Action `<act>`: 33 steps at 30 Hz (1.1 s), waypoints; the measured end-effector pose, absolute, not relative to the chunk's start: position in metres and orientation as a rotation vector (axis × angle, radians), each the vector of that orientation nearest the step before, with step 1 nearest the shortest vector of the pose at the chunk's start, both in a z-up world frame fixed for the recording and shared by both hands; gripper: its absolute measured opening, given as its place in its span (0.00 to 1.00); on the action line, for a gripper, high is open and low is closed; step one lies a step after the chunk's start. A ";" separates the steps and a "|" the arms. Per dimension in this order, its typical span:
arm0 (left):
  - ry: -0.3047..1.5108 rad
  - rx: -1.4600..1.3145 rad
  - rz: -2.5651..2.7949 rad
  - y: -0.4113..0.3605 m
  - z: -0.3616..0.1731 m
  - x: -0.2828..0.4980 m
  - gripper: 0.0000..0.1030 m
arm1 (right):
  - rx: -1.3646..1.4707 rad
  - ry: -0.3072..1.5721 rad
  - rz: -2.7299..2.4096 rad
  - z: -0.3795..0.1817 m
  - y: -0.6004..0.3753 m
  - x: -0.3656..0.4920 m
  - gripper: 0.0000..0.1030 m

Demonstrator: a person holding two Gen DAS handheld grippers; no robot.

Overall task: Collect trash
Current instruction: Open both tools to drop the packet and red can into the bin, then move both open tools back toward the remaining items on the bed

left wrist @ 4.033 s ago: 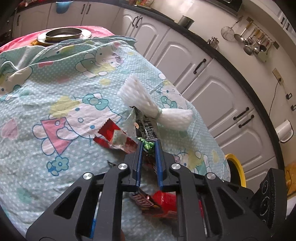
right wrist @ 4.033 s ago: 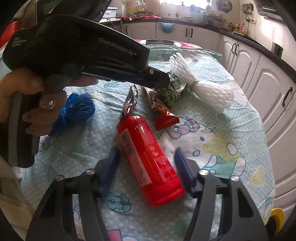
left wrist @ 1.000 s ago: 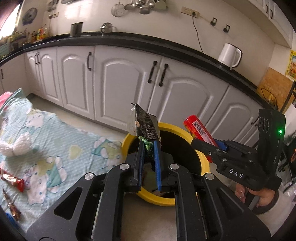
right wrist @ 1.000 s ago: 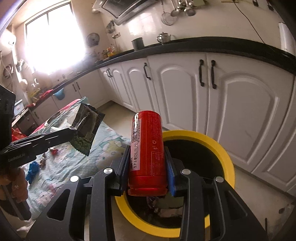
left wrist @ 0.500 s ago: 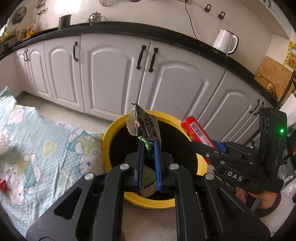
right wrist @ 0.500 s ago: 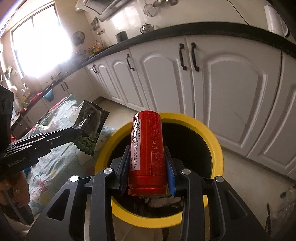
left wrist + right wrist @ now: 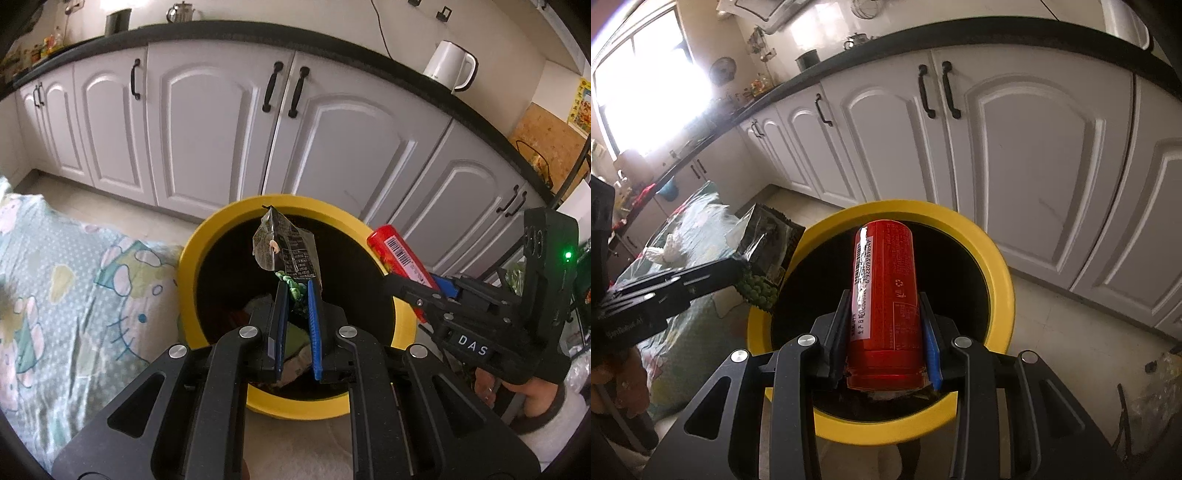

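Note:
My left gripper [image 7: 295, 288] is shut on a dark snack wrapper [image 7: 286, 251] with green peas printed on it and holds it over the yellow-rimmed trash bin [image 7: 221, 225]. My right gripper [image 7: 884, 306] is shut on a red can [image 7: 884, 280] and holds it over the same bin [image 7: 993, 266]. In the left wrist view the right gripper [image 7: 410, 284] comes in from the right with the can [image 7: 397, 253] above the bin's rim. In the right wrist view the left gripper [image 7: 738, 273] holds the wrapper [image 7: 764, 258] at the bin's left rim. Some trash lies inside the bin.
The table with the patterned teal cloth [image 7: 74, 288] lies left of the bin. White cabinet doors [image 7: 207, 122] run behind the bin under a black counter. A white kettle [image 7: 448, 66] stands on the counter. Tiled floor [image 7: 1063, 325] lies to the bin's right.
Both grippers have swung from the table to the bin and closed in over its opening. The wrapper and the can stay gripped.

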State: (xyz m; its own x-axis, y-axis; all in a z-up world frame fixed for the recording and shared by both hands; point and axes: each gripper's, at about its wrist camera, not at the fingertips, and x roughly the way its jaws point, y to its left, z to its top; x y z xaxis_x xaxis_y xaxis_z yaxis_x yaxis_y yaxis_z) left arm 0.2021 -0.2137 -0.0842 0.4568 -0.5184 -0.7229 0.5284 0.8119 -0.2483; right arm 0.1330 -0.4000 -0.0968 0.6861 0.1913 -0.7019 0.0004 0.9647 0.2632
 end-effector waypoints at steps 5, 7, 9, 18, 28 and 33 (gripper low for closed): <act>0.907 0.018 -0.639 -0.216 -0.092 0.207 0.06 | 0.279 0.825 0.092 -0.102 -0.406 0.136 0.32; 0.905 0.023 -0.634 -0.216 -0.092 0.208 0.07 | 0.291 0.825 0.089 -0.102 -0.408 0.138 0.32; 0.896 0.034 -0.625 -0.216 -0.091 0.210 0.07 | 0.291 0.816 0.085 -0.099 -0.407 0.139 0.33; 0.889 0.008 -0.575 -0.201 -0.087 0.211 0.43 | 0.297 0.785 0.047 -0.091 -0.415 0.136 0.51; 0.859 -0.032 -0.509 -0.177 -0.078 0.202 0.89 | 0.259 0.741 0.024 -0.077 -0.409 0.126 0.69; 0.829 -0.048 -0.472 -0.162 -0.068 0.196 0.89 | 0.210 0.682 0.016 -0.063 -0.399 0.118 0.79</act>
